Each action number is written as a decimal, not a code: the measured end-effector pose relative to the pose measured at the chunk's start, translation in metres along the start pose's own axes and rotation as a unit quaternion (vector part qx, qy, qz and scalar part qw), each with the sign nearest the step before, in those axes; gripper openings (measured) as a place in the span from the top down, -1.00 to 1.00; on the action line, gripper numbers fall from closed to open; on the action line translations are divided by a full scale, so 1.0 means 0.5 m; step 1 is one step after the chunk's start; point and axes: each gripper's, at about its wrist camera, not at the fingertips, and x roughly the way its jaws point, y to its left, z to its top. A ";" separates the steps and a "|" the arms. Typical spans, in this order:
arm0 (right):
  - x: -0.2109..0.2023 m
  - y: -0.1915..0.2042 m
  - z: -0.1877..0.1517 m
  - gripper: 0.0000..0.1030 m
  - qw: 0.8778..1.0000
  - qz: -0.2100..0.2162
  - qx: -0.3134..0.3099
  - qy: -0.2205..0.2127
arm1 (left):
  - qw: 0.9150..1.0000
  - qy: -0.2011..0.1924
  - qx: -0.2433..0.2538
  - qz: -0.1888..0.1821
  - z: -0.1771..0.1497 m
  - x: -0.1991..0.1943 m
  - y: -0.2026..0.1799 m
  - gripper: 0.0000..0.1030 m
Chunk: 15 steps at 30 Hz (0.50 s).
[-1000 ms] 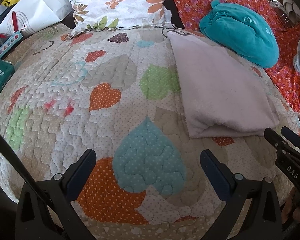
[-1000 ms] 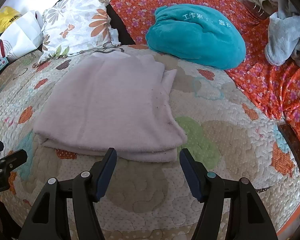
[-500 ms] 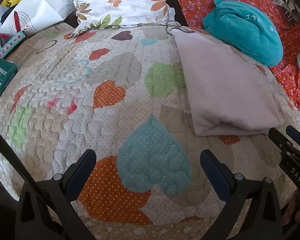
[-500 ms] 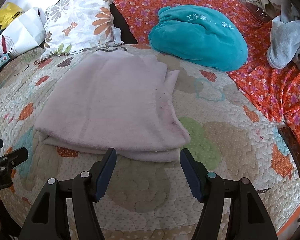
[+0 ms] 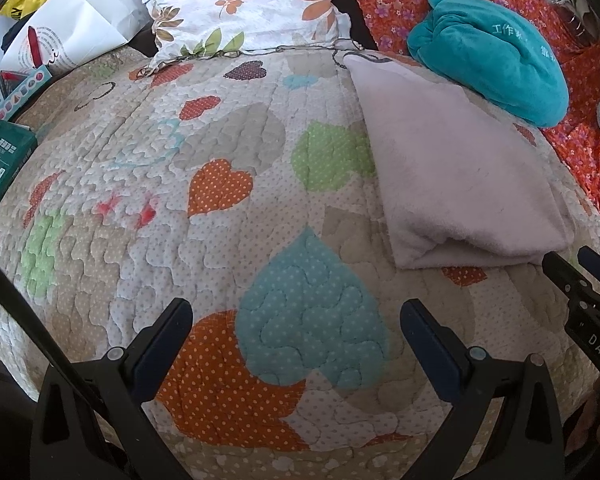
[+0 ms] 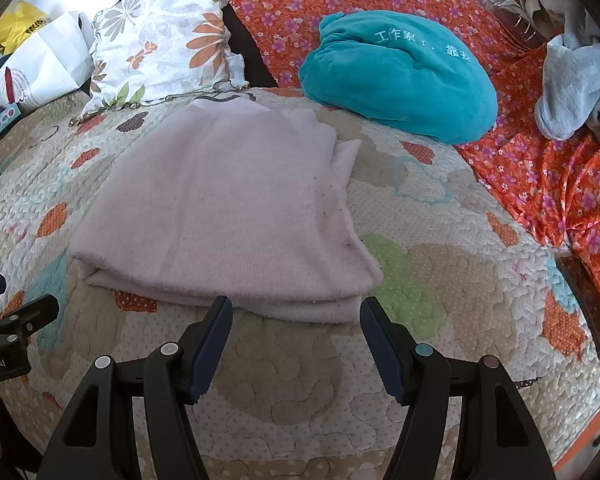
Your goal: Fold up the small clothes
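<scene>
A pale pink garment (image 6: pixel 228 216) lies folded flat on the heart-patterned quilt (image 6: pixel 440 280); it also shows at the right of the left wrist view (image 5: pixel 460 176). My right gripper (image 6: pixel 296 320) is open and empty, its fingertips just short of the garment's near folded edge. My left gripper (image 5: pixel 296 320) is open and empty over the bare quilt (image 5: pixel 180 208), to the left of the garment. The right gripper's fingers (image 5: pixel 580 280) show at the right edge of the left wrist view.
A teal plush bundle (image 6: pixel 400 80) and a flowered pillow (image 6: pixel 160 44) lie beyond the garment. An orange flowered cloth (image 6: pixel 540 172) covers the right side, with a grey-blue garment (image 6: pixel 572 84) on it. A white bag (image 5: pixel 72 28) and green box (image 5: pixel 0 160) sit far left.
Both grippers have shifted slightly, the garment sliding a little right in the left view and lower in the right view. Both stay open; the garment has not moved.
</scene>
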 end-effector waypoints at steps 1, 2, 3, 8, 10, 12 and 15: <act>0.000 0.000 0.000 -0.37 1.000 0.000 0.000 0.000 | 1.000 0.000 0.000 0.000 0.000 0.000 0.000 -1.00; 0.000 0.000 0.000 -0.38 1.000 0.001 0.000 0.001 | 1.000 0.000 0.000 0.001 0.000 0.001 0.000 -1.00; 0.001 -0.001 0.000 -0.38 1.000 0.001 0.000 0.001 | 1.000 0.000 0.000 0.001 -0.001 0.001 0.002 -1.00; 0.002 0.001 -0.001 -0.38 1.000 0.001 -0.003 0.002 | 1.000 0.003 0.002 0.000 -0.004 0.003 0.006 -1.00; 0.004 0.001 -0.001 -0.38 1.000 0.002 -0.006 0.003 | 1.000 0.004 0.002 0.000 -0.004 0.004 0.007 -1.00; 0.005 0.001 -0.002 -0.38 1.000 0.003 -0.007 0.004 | 1.000 0.005 0.001 0.001 -0.003 0.005 0.007 -1.00; 0.007 0.001 -0.002 -0.38 1.000 0.003 -0.008 0.007 | 1.000 0.008 -0.001 0.000 -0.005 0.007 0.010 -1.00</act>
